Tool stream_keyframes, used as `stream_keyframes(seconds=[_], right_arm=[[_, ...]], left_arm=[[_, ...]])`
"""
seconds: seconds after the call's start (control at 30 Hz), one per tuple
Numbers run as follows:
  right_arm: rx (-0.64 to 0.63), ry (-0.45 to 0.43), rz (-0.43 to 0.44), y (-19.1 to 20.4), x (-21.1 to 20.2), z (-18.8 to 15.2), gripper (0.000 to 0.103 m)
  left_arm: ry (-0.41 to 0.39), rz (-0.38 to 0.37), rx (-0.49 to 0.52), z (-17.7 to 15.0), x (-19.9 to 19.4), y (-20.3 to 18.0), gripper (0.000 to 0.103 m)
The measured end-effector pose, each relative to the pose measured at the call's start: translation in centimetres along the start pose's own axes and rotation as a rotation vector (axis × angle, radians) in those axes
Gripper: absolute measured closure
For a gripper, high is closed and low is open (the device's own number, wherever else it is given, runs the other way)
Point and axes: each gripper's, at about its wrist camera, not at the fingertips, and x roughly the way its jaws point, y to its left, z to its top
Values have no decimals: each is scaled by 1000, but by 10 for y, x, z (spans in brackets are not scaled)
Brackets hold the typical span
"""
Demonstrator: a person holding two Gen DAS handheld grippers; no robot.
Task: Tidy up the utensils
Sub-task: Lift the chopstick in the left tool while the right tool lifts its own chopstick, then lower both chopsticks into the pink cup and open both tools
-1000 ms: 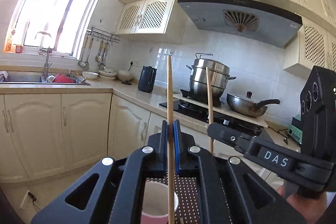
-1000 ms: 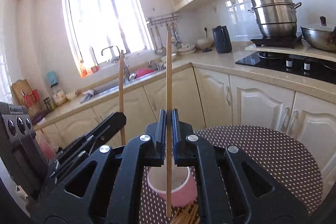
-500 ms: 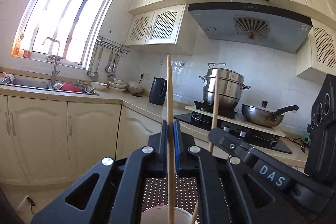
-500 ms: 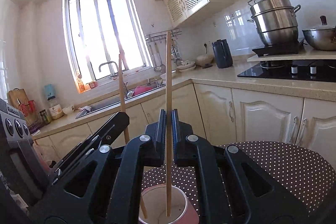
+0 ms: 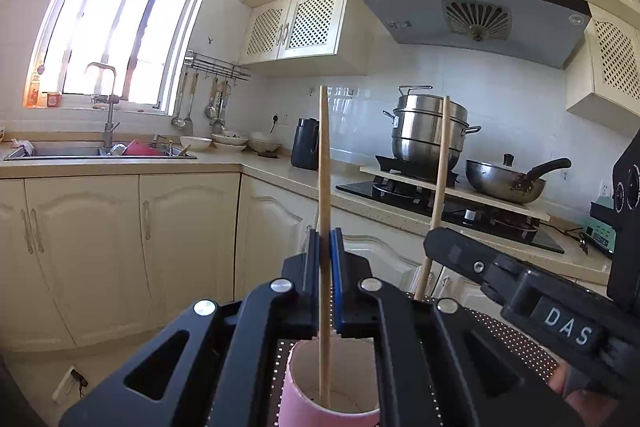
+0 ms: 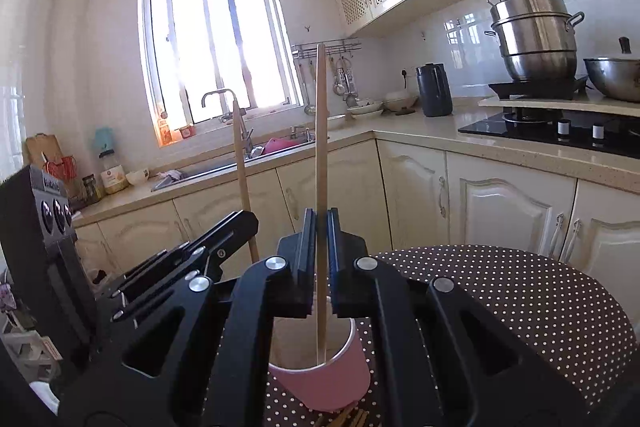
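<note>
Over a round tabletop [image 5: 516, 339] covered in dark brown cloth with white dots, seen from the left wrist, the left gripper [image 5: 325, 259] has its black jaws clamped on a thin, pale wooden chopstick [image 5: 324, 163]. That chopstick stands upright, pinched a little below its middle between blue-edged pads, and its lower end dips inside a pink paper cup with a white lining [image 5: 332, 383] directly beneath. To the right, the right gripper [image 5: 432, 247] comes in from the side, holding a second wooden chopstick [image 5: 440, 163] that leans slightly. A bit of the person's hand shows at the lower right corner. Behind are cream cabinets, a steel steamer pot and a wok on the stove.

From the right wrist, the right gripper's jaws are likewise shut on the second chopstick, upright, with its lower tip reaching into the same pink cup, which stands on the dotted cloth. The left gripper sits just to the left with the first chopstick angled a little. More wooden sticks lie on the cloth at the bottom edge, near the cup's base.

Each chopstick looks light, stiff and smooth, so it would likely pivot or slide in a loose pinch; a hold near the middle, as here, seems best for keeping it vertical. The paper cup looks light and easy to tip, so a stick resting against its rim could topple it.
</note>
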Motion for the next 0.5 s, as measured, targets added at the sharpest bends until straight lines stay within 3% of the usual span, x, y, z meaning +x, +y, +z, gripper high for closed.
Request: stream_keyframes(seconds=[0.4, 0.43, 0.5], right_arm=[[-5, 114, -20, 13, -4, -29, 96], [11, 121, -12, 11, -4, -30, 96], [38, 135, -5, 10, -5, -32, 96]], left_arm=[[121, 22, 17, -17, -20, 4, 96], [129, 23, 20, -18, -21, 5, 95], [142, 34, 37, -20, -26, 5, 78]])
